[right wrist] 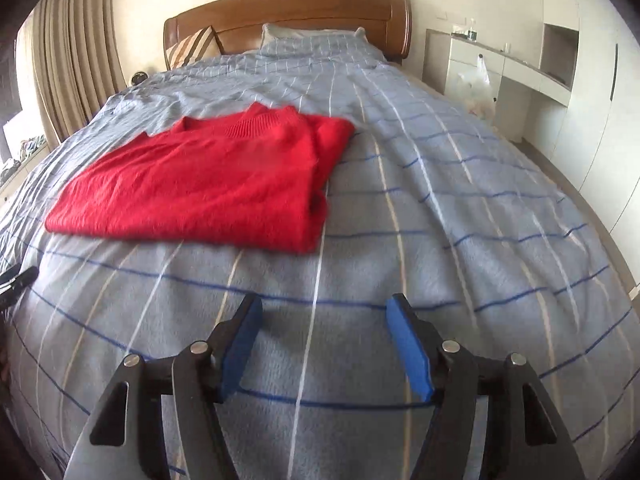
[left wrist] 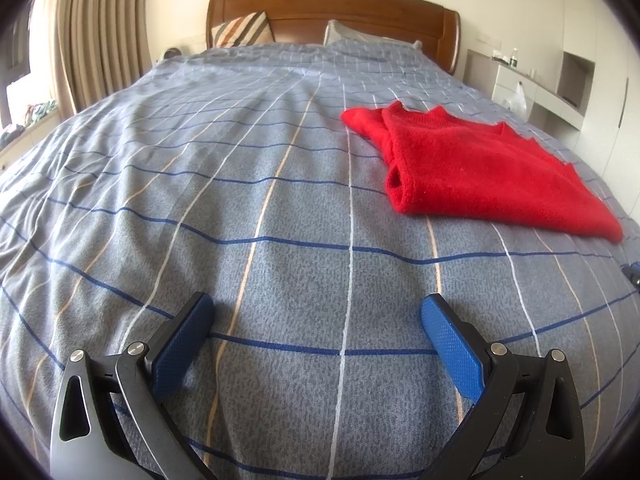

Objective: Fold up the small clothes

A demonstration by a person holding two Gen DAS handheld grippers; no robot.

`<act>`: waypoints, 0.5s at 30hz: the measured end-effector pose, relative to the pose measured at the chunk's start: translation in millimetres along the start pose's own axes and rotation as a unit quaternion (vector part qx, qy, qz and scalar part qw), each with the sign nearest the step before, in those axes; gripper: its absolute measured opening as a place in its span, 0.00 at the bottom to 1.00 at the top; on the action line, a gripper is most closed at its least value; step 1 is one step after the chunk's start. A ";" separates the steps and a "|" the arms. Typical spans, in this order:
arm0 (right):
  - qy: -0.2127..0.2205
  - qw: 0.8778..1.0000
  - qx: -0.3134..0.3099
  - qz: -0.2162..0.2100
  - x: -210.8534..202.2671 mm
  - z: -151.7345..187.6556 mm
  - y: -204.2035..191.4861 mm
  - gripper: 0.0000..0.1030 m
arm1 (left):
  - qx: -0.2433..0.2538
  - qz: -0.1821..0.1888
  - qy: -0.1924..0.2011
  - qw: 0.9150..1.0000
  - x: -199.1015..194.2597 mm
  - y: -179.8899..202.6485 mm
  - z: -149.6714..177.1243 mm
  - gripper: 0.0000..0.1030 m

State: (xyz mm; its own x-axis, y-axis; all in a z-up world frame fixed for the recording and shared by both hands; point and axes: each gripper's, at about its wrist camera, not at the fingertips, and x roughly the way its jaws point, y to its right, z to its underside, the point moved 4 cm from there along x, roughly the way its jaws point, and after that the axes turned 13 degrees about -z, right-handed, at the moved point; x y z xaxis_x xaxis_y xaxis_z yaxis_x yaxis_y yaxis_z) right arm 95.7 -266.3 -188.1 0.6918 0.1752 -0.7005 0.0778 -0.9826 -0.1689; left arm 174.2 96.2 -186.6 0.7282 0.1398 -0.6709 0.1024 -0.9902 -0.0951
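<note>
The bed (left wrist: pixel 248 184), under a blue-grey checked cover, filled both views. Behind it stood a wooden headboard (left wrist: pixel 332 12) with a striped pillow (left wrist: pixel 242 29) and a grey pillow (left wrist: pixel 352 36) against it; curtains (left wrist: pixel 96 32) hung beside the bed, and white cabinets (right wrist: pixel 516 76) stood on its other side. The red sweater (right wrist: pixel 200 184) lay folded flat on the bed. Nothing obstructed it. The left claw (left wrist: pixel 316 316) and right claw (right wrist: pixel 322 312) hovered over bare cover short of the sweater, jaws apart, empty.
</note>
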 end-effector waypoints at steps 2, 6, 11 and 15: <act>0.013 1.000 -0.013 0.016 -0.4 5.1 -1.2 0.66 | 0.002 -0.003 -0.001 1.000 1.2 0.4 0.0 1.00; 0.006 1.000 -0.014 0.023 -0.5 8.5 2.1 0.70 | 0.003 -0.007 0.000 1.000 2.6 0.7 0.5 1.00; 0.010 0.999 -0.018 0.029 0.8 9.2 -0.1 0.70 | 0.004 -0.008 0.000 1.000 2.8 0.7 0.7 1.00; 0.009 0.999 -0.022 0.039 1.4 9.3 -1.1 0.72 | 0.004 -0.008 0.000 1.000 2.7 0.7 0.8 1.00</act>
State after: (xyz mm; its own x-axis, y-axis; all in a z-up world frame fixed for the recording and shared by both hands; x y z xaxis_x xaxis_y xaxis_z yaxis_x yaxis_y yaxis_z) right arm 89.9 -264.4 -195.4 0.7101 0.0967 -0.6975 0.0533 -0.9951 -0.0837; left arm 175.8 95.9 -189.1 0.7269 0.1549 -0.6690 0.1081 -0.9879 -0.1112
